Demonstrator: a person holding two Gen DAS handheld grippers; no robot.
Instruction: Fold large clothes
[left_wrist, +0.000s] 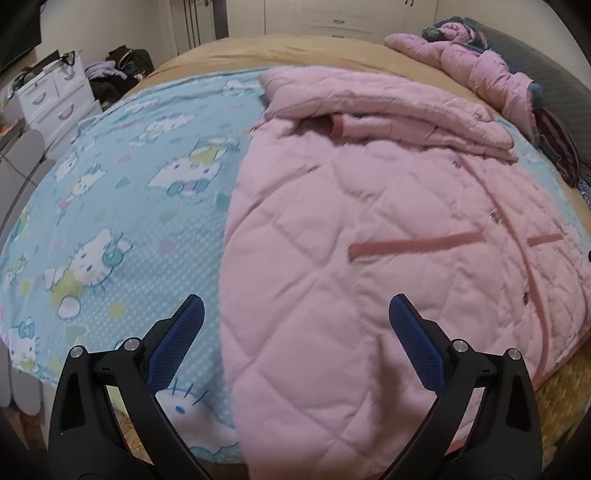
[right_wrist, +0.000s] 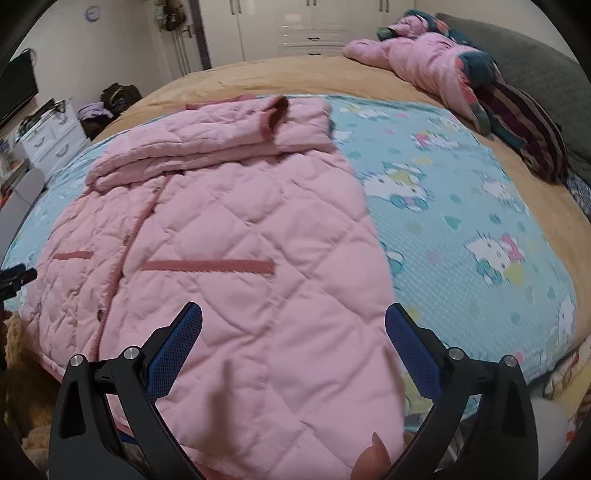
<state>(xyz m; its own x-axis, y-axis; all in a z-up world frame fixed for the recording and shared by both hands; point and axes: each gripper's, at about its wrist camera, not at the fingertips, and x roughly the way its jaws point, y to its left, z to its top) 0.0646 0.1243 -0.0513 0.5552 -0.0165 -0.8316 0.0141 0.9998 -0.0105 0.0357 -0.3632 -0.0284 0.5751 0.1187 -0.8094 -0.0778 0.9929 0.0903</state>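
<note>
A large pink quilted jacket (left_wrist: 354, 229) lies flat on a blue cartoon-cat blanket (left_wrist: 122, 206) on the bed, front up, with its sleeves folded across the upper part. It also shows in the right wrist view (right_wrist: 229, 236). My left gripper (left_wrist: 295, 314) is open and empty above the jacket's lower left edge near the hem. My right gripper (right_wrist: 293, 321) is open and empty above the jacket's lower right part near the hem. Dark pink pocket trims (left_wrist: 417, 245) cross the jacket's front.
A second pink padded garment (right_wrist: 417, 62) and a dark striped cloth (right_wrist: 524, 125) lie near the grey headboard (right_wrist: 535, 62). A tan bedcover (right_wrist: 277, 79) lies under the blanket. White drawers (left_wrist: 55, 96) and a dark bag (left_wrist: 122, 70) stand left of the bed. Wardrobes line the far wall.
</note>
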